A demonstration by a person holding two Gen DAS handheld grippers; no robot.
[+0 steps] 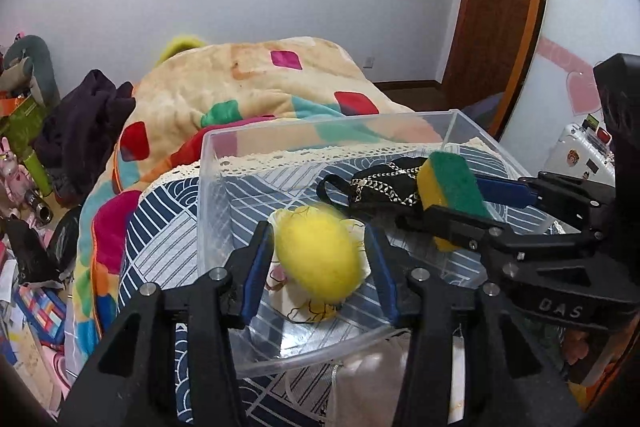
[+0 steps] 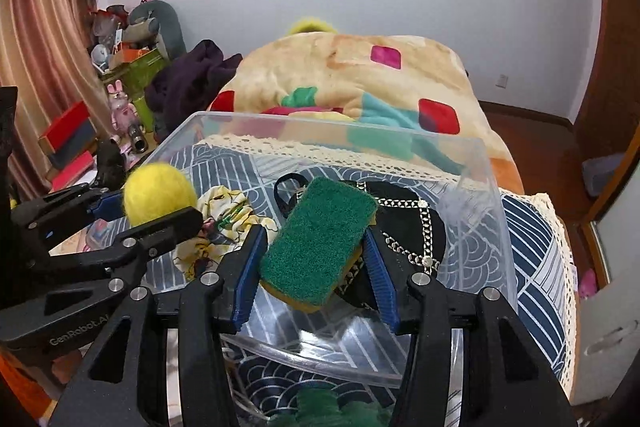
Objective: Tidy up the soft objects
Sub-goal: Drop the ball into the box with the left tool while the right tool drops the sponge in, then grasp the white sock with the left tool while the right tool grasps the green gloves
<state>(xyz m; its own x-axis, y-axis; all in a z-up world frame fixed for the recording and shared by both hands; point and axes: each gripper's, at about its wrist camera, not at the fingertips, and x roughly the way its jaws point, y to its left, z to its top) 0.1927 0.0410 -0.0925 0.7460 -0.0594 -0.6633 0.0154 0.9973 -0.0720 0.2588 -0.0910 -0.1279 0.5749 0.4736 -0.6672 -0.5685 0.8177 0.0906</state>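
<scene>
Hand-held gripper left [image 1: 320, 255] grips yellow ball [image 1: 318, 255], right [image 2: 314, 259] grips sponge [image 2: 318, 239]; we risk dropping either outside clear bin [image 2: 486, 195] below.

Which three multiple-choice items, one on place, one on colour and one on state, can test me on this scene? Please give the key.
1. Where does the black pouch with chain trim lie?
A. inside the clear plastic bin
B. on the floor
C. on the blanket

2. What colour is the sponge's top face?
A. pink
B. green
C. white

3. What does the left gripper hold?
A. nothing
B. a black sock
C. the yellow felt ball

Key: A, the bin walls surround it; B, the scouring face is green over yellow; C, the ball sits between its blue pads.
</scene>
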